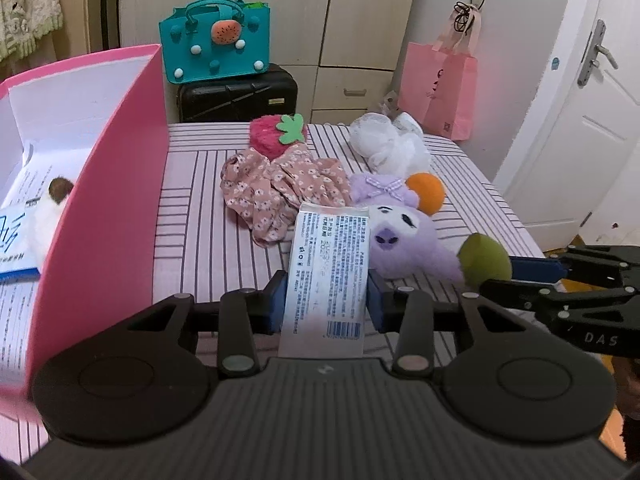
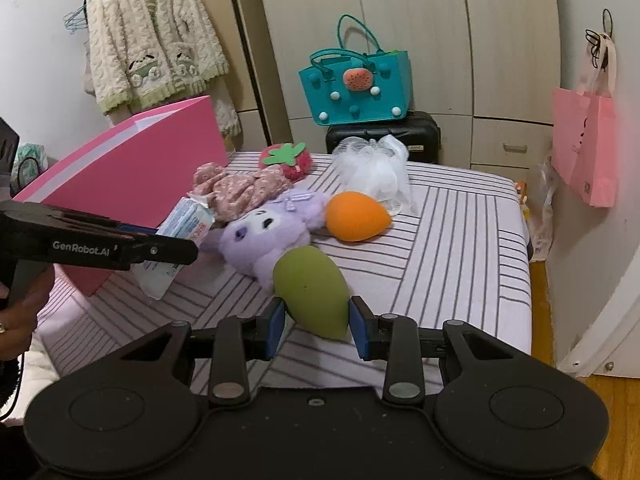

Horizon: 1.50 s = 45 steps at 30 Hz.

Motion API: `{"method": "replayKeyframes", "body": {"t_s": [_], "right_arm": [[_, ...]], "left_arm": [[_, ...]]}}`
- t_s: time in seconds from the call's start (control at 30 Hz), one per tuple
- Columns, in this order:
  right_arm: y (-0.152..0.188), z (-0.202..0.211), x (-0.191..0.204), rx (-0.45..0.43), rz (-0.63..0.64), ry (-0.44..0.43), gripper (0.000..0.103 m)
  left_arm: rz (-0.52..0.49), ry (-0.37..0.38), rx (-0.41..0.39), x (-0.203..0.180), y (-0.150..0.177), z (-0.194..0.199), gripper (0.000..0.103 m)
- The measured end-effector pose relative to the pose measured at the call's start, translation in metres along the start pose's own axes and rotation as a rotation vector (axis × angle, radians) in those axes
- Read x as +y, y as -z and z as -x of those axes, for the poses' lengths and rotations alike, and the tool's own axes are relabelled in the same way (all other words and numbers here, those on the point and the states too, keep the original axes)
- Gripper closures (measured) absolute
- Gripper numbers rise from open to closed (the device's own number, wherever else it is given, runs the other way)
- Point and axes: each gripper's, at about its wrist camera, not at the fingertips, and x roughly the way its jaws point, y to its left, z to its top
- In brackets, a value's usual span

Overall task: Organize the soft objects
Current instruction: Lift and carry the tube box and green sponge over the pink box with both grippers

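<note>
Pink box at left on the striped bed. Left gripper beside it, fingers clamped on a tissue pack. Purple plush mid-bed. Right gripper, fingers pinching a green sponge. Orange sponge beyond.

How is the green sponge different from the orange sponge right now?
The green sponge is clamped between the right gripper's fingers, while the orange sponge lies free on the striped bed. Green sits nearest the camera; orange rests farther back beside the purple plush. Both are teardrop-shaped.
</note>
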Motion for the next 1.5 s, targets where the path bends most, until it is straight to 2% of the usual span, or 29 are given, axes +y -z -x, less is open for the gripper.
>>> {"method": "replayKeyframes", "body": {"t_s": [0.5,0.7,0.83,1.03,1.3,1.5], "right_arm": [[-0.006,0.027,0.033,0.077,-0.011,-0.088,0.063],[-0.008,0.037,0.048,0.127,0.010,-0.132,0.063],[-0.011,0.043,0.062,0.157,0.030,-0.174,0.063],[-0.018,0.048,0.077,0.193,0.036,-0.229,0.063],[-0.040,0.050,0.103,0.222,0.117,-0.253,0.063],[-0.062,0.057,0.125,0.202,0.200,-0.290,0.063]], "left_arm": [[-0.019,0.086,0.076,0.008,0.013,0.049,0.063],[-0.066,0.092,0.136,0.009,0.016,0.065,0.063],[-0.092,0.122,0.189,0.009,0.016,0.077,0.063],[-0.070,0.153,0.252,0.013,0.014,0.093,0.063],[-0.045,0.135,0.334,0.031,-0.002,0.114,0.063],[-0.052,0.105,0.300,0.044,-0.016,0.134,0.063]]}}
